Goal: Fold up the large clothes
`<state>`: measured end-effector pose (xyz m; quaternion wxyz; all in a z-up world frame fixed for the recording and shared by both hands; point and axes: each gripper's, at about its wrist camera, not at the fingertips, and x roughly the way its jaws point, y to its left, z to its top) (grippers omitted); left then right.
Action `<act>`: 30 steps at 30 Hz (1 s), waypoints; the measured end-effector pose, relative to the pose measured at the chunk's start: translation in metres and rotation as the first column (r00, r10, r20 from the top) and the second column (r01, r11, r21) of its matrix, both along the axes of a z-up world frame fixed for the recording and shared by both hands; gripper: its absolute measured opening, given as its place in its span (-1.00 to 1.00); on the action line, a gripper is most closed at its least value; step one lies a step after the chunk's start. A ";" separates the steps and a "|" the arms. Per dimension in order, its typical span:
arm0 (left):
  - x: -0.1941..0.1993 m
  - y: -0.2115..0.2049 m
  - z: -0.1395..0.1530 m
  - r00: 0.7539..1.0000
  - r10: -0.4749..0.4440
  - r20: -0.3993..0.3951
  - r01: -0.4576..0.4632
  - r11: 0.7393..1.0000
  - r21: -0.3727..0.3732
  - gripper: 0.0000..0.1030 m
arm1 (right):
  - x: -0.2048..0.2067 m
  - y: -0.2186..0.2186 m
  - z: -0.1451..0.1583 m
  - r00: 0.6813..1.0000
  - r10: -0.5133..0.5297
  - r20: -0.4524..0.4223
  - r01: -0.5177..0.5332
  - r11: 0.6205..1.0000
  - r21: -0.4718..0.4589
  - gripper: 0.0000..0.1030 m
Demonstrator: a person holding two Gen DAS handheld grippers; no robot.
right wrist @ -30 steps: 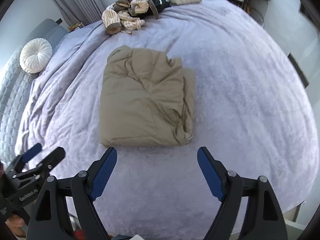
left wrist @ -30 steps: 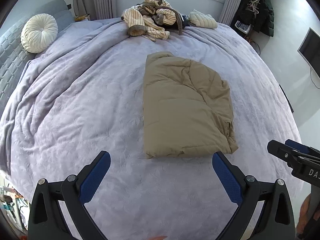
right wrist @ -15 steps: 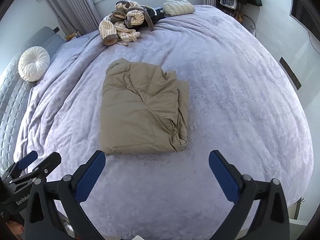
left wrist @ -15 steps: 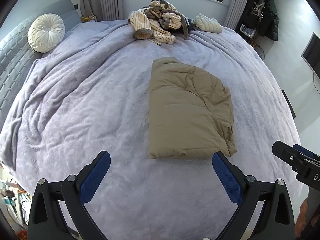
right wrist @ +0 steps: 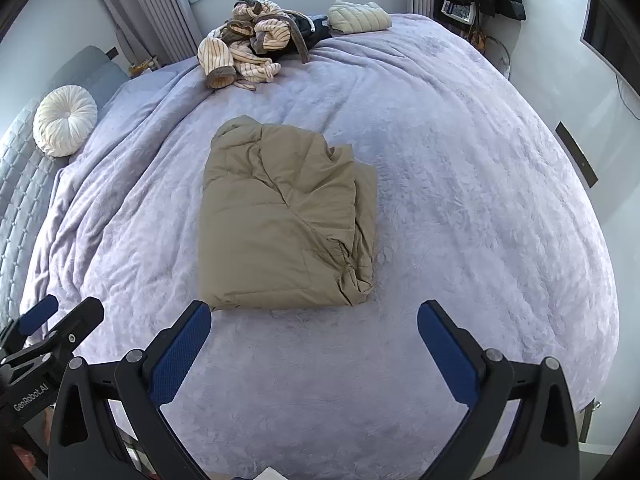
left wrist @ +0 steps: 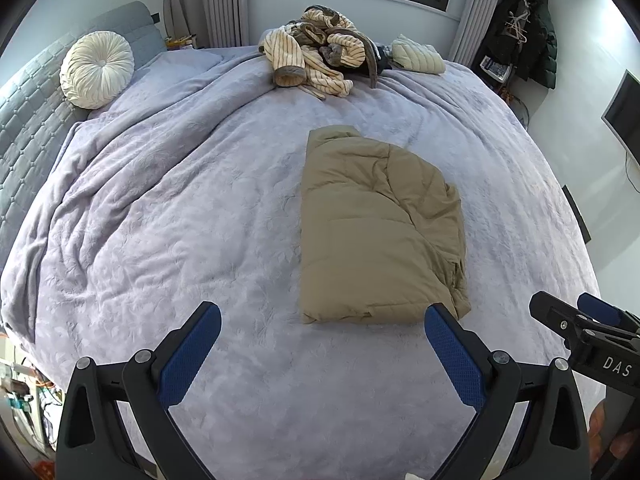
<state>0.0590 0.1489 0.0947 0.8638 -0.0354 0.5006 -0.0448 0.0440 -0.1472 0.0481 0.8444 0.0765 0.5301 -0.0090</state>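
A tan padded jacket (left wrist: 376, 232) lies folded into a rectangle in the middle of the lilac bed; it also shows in the right wrist view (right wrist: 284, 220). My left gripper (left wrist: 320, 332) is open and empty, held above the bed's near edge, short of the jacket's near hem. My right gripper (right wrist: 314, 328) is open and empty, also short of the near hem. Each gripper shows at the edge of the other's view: the right one (left wrist: 576, 320), the left one (right wrist: 60, 316).
A heap of striped and brown clothes (left wrist: 320, 56) and a folded cream quilted garment (left wrist: 418, 58) lie at the far edge of the bed (left wrist: 180, 220). A round white cushion (left wrist: 96, 68) leans on the grey headboard at left. Dark coats (left wrist: 528, 28) hang at the far right.
Both grippers have drawn back and up from the jacket, so more of the room and window shows. The right gripper's jaws have opened wider. The jacket has not moved.
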 end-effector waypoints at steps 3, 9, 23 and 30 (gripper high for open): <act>0.000 0.000 0.000 1.000 -0.004 0.001 0.004 1.000 0.005 0.97 | 0.000 0.001 0.001 1.000 0.003 0.002 -0.003 1.000 -0.009 0.99; -0.002 0.000 0.000 1.000 -0.001 0.000 0.001 1.000 0.005 0.97 | -0.001 0.003 0.001 1.000 0.001 0.002 -0.001 1.000 -0.010 0.99; 0.005 0.005 -0.006 1.000 -0.003 -0.009 0.003 1.000 0.010 0.97 | 0.001 0.004 0.002 1.000 0.000 -0.002 0.000 1.000 -0.015 0.99; 0.009 0.007 -0.008 1.000 -0.008 -0.008 0.009 1.000 0.018 0.97 | 0.008 -0.003 0.002 1.000 0.006 -0.004 -0.006 1.000 -0.016 0.99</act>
